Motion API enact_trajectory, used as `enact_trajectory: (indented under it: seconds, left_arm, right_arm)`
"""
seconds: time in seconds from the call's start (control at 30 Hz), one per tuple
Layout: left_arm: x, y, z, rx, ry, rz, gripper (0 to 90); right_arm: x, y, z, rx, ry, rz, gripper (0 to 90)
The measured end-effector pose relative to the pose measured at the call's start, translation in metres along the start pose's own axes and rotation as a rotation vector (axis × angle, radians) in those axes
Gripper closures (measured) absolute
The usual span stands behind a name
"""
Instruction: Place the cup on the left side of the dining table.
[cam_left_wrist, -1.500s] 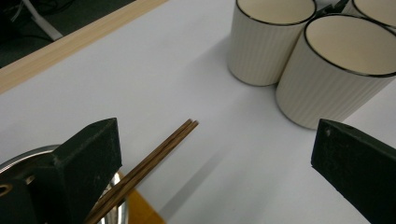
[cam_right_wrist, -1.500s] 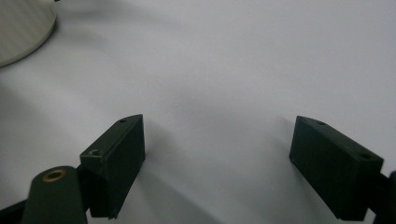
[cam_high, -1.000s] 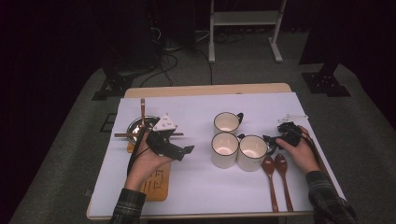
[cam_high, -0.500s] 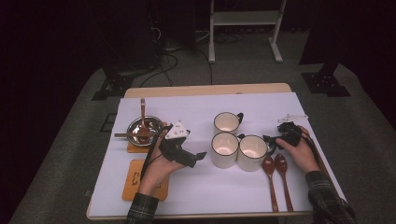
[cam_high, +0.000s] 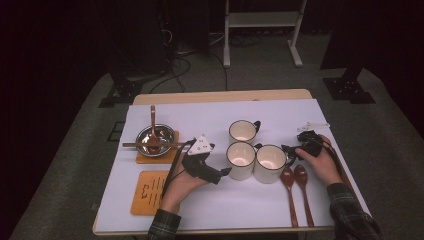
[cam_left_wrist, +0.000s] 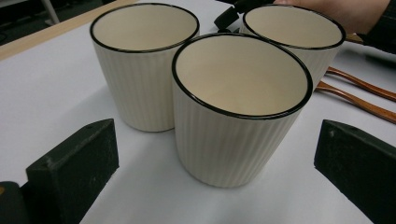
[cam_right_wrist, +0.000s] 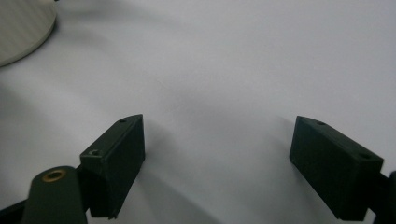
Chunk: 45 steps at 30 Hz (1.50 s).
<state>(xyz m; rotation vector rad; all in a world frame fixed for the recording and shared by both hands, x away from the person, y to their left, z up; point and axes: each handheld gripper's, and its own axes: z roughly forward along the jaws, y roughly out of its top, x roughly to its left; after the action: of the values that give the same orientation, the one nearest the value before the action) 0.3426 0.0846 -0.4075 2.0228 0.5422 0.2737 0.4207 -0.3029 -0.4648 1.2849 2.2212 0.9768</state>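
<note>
Three cream ribbed mugs with black rims stand together mid-table: a back mug (cam_high: 243, 131), a front-left mug (cam_high: 240, 160) and a front-right mug (cam_high: 270, 163). My left gripper (cam_high: 223, 172) sits just left of the front-left mug, pointing at it. In the left gripper view its jaws (cam_left_wrist: 215, 158) stand open, with the near mug (cam_left_wrist: 240, 107) just ahead between them, not gripped. My right gripper (cam_high: 290, 149) rests at the right of the front-right mug. It is open (cam_right_wrist: 224, 154) over bare white table, with a mug's side (cam_right_wrist: 21, 28) at the top left.
Two wooden spoons (cam_high: 296, 192) lie in front of the right hand. At the left, a metal bowl (cam_high: 153, 139) with a spoon in it and chopsticks across it sits on a wooden coaster. A second coaster (cam_high: 150, 192) lies nearer me.
My left gripper has moved right, from over the near coaster to the front-left mug. The right gripper has stayed where it was.
</note>
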Motion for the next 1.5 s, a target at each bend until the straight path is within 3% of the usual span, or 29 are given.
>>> enact_trajectory:
  seconds: [1.07, 1.5]
  left_arm:
    - [-0.009, 0.001, 0.058, -0.060, -0.056, 0.037, 0.0]
    - [-0.008, 0.002, 0.067, -0.065, -0.056, 0.046, 0.0]
  right_arm:
    - [0.000, 0.000, 0.000, 0.000, 0.000, 0.000, 16.7]
    - [0.000, 0.000, 0.000, -0.001, 0.000, -0.001, 16.7]
